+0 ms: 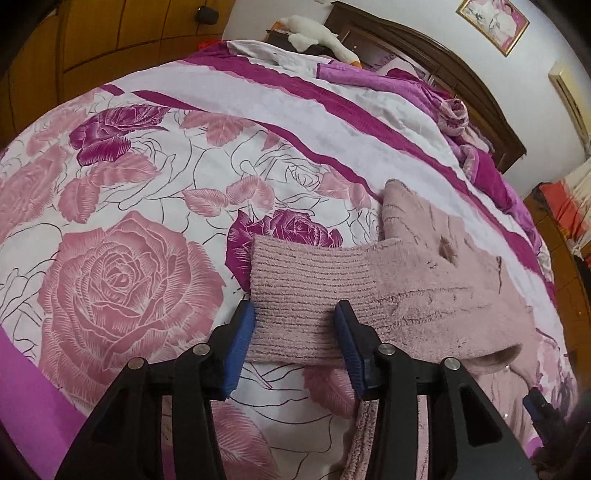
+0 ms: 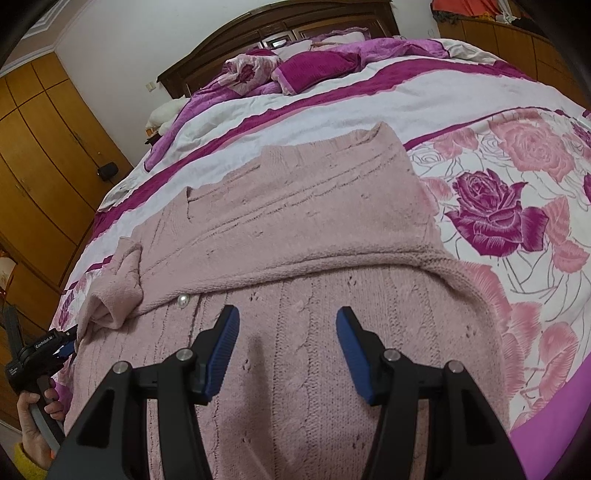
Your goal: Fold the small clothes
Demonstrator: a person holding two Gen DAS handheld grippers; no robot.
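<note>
A pale pink knitted cardigan [image 2: 314, 229] lies flat on the rose-print bedspread [image 2: 517, 206], one sleeve folded across its front, a pearl button [image 2: 183, 301] showing. In the left wrist view my left gripper [image 1: 295, 317] is open, its blue pads either side of the ribbed sleeve cuff [image 1: 306, 284], which lies on the bedspread [image 1: 129, 258]. In the right wrist view my right gripper [image 2: 287, 325] is open and empty, hovering over the cardigan's lower front. The left gripper also shows at the left edge [image 2: 62, 347], at the cardigan's side.
Crumpled purple pillows and blankets [image 2: 295, 62] lie by the dark wooden headboard [image 2: 258, 22]. A white plush goose [image 1: 314, 33] lies at the bed's far end. Wooden wardrobes [image 2: 44, 155] stand beside the bed.
</note>
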